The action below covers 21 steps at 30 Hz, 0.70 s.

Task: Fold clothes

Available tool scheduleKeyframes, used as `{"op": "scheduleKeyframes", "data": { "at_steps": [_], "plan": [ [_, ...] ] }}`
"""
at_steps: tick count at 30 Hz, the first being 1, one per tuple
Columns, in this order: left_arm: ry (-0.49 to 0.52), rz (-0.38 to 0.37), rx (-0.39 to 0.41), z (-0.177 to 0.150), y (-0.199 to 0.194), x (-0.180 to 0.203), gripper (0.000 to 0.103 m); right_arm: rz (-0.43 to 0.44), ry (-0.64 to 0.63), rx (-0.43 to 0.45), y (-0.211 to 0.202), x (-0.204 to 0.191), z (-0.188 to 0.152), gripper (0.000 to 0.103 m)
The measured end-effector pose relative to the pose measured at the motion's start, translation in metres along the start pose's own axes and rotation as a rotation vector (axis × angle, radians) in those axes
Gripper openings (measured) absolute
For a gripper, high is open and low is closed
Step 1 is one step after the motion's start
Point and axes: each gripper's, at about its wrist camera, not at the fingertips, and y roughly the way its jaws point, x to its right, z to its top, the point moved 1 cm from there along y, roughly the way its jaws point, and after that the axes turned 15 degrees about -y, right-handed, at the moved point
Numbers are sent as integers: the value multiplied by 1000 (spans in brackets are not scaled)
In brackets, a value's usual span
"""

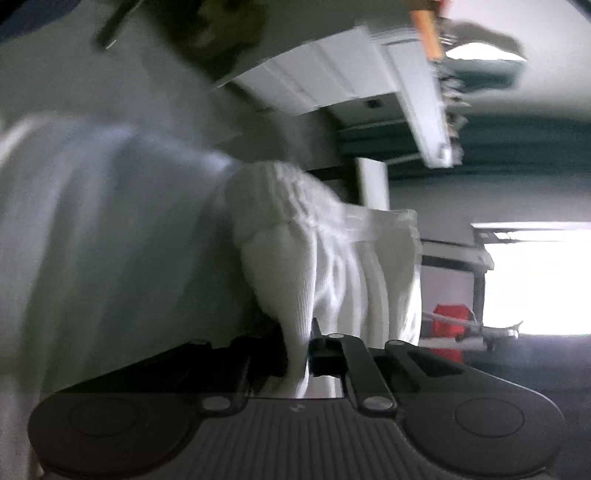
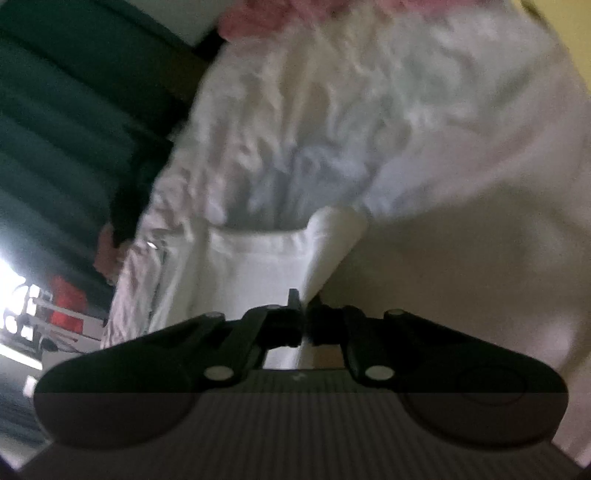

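A white garment (image 1: 314, 251) with a ribbed knit cuff hangs in the air in front of my left gripper (image 1: 297, 354), which is shut on its fabric. The cloth spreads wide and blurred to the left. In the right wrist view the same white garment (image 2: 332, 122) fills most of the frame, crumpled, with a flat folded hem (image 2: 258, 254) just ahead of my right gripper (image 2: 303, 321). The right gripper is shut on that hem. Both views are blurred by motion and tilted upward.
A white cabinet or shelf unit (image 1: 332, 70) hangs overhead in the left wrist view. A red object (image 1: 448, 325) and a bright window (image 1: 535, 277) lie at the right. Pink cloth (image 2: 266, 14) shows at the top of the right wrist view, dark green slats (image 2: 55, 122) at the left.
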Motion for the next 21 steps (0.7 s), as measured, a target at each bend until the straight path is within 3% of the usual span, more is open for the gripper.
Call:
{"op": "scheduleKeyframes", "data": {
  "at_steps": [5,9,12,18,21],
  "plan": [
    [132,-46,-9,-8,-2,57,7,18,-142,79,-22,-37,26,5],
    [223,-71,-3,-19,11,116,6,53,-216,155,-9,-92,60,5],
    [282,-66,21,-34,56,165,6,47,-285,185,22,-145,87,5],
    [334,-29,70,-66,176,238,6,-66,-418,196,138,-237,112,5],
    [382,56,101,-80,245,258,7,-145,-473,197,200,-263,106,5]
  ]
}}
